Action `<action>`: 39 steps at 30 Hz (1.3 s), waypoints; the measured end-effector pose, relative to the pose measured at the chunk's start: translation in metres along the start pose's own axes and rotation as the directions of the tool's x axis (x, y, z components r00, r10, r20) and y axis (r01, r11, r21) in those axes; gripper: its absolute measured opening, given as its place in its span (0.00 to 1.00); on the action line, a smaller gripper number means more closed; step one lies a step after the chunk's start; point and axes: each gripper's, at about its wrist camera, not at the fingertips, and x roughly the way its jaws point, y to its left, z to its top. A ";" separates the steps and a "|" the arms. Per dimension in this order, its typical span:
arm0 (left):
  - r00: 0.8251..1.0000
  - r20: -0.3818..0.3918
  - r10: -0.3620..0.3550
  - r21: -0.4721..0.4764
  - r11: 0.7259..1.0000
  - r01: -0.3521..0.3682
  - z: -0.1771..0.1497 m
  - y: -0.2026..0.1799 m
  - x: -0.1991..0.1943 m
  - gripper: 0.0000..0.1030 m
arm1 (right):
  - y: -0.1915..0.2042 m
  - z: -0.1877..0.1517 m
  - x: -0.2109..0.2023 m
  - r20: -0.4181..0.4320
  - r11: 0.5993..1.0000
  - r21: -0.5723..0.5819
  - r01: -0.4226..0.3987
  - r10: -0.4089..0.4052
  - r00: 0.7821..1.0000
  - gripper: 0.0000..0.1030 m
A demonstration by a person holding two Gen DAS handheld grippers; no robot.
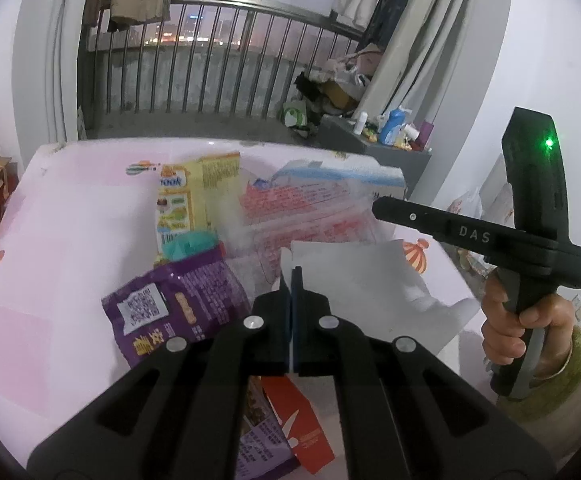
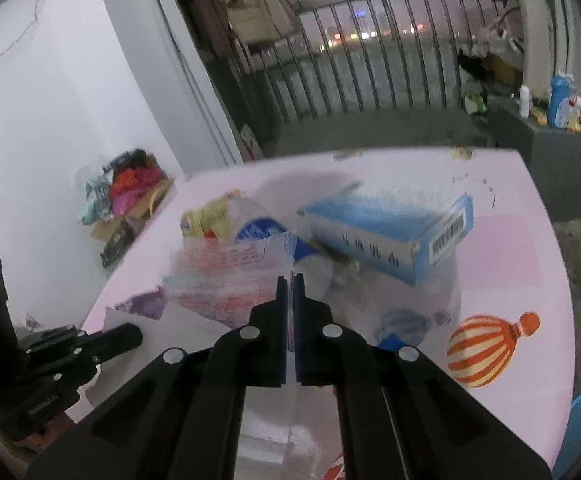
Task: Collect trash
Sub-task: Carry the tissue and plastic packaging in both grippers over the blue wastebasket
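Left gripper (image 1: 291, 276) is hovering low over the litter, jaws pressed together, nothing visibly pinched between them. Directly beneath its linkage, an orange-red card scrap (image 1: 304, 428) and a printed wrapper (image 1: 262, 444) are lying on the pink table (image 1: 62, 240).

Just left of the fingertips, a purple snack bag (image 1: 170, 304) is lying flat, QR code facing up. Just right, a white paper sheet (image 1: 370, 280) is resting partly on a clear plastic bag with red print (image 1: 302, 212). A teal scrap (image 1: 188, 244) is poking out above the purple bag, touching a yellow food packet (image 1: 194, 188).

Right gripper (image 2: 290, 280) is hanging over the same pile, jaws drawn together with only a thin slit showing; cannot tell whether the crumpled clear plastic under them is caught. In the left view it is reaching in from the right side, a hand (image 1: 518, 320) wrapping its grip, a green light glowing on the body.

Farther back, a blue and white carton (image 2: 390, 232) is lying on its side atop the plastic, barcode end toward the right edge. A hot-air balloon print (image 2: 486, 348) is showing on bare tabletop, apart from the pile.

Beyond the table, a grey cabinet (image 2: 562, 160) is carrying bottles, and a balcony railing (image 1: 218, 60) is standing before city lights.
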 end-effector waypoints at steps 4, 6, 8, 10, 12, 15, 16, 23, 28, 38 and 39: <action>0.999 0.046 -0.010 0.001 1.000 0.010 0.009 -0.002 -0.013 0.00 | 0.003 0.007 -0.017 0.072 1.000 -0.010 0.017 -0.016 0.997 0.03; 0.997 0.073 -0.021 0.002 1.000 0.021 0.015 -0.004 -0.022 0.00 | 0.002 0.012 -0.028 0.108 1.000 -0.010 0.028 -0.027 0.994 0.02; 0.994 0.106 -0.038 0.011 0.999 0.037 0.023 -0.008 -0.032 0.00 | 0.001 0.016 -0.043 0.151 0.999 -0.008 0.043 -0.042 0.988 0.02; 0.989 0.140 -0.054 0.039 0.998 0.049 0.031 -0.014 -0.041 0.00 | -0.001 0.020 -0.057 0.194 0.998 -0.007 0.063 -0.060 0.979 0.02; 0.982 0.178 -0.066 0.076 0.996 0.053 0.037 -0.024 -0.051 0.00 | -0.001 0.022 -0.072 0.231 0.997 -0.002 0.078 -0.076 0.970 0.02; 0.972 0.217 -0.087 0.111 0.992 0.064 0.045 -0.037 -0.063 0.00 | -0.006 0.023 -0.098 0.287 0.994 0.013 0.106 -0.105 0.952 0.02; 0.970 0.223 -0.097 0.117 0.991 0.072 0.049 -0.041 -0.067 0.00 | -0.008 0.022 -0.109 0.307 0.993 0.022 0.118 -0.119 0.944 0.02; 0.950 0.242 -0.197 0.163 0.973 0.161 0.072 -0.083 -0.083 0.00 | -0.034 0.005 -0.176 0.395 0.977 0.080 0.196 -0.212 0.894 0.02; 0.931 0.176 -0.321 0.165 0.942 0.293 0.086 -0.130 -0.067 0.00 | -0.071 -0.027 -0.230 0.422 0.950 0.173 0.259 -0.309 0.852 0.02; 0.896 0.023 -0.444 0.214 0.877 0.430 0.070 -0.243 0.004 0.00 | -0.170 -0.116 -0.285 0.265 0.874 0.402 0.275 -0.398 0.878 0.02; 0.900 0.005 -0.435 0.212 0.880 0.424 0.066 -0.246 0.011 0.00 | -0.174 -0.124 -0.276 0.237 0.875 0.410 0.259 -0.376 0.896 0.04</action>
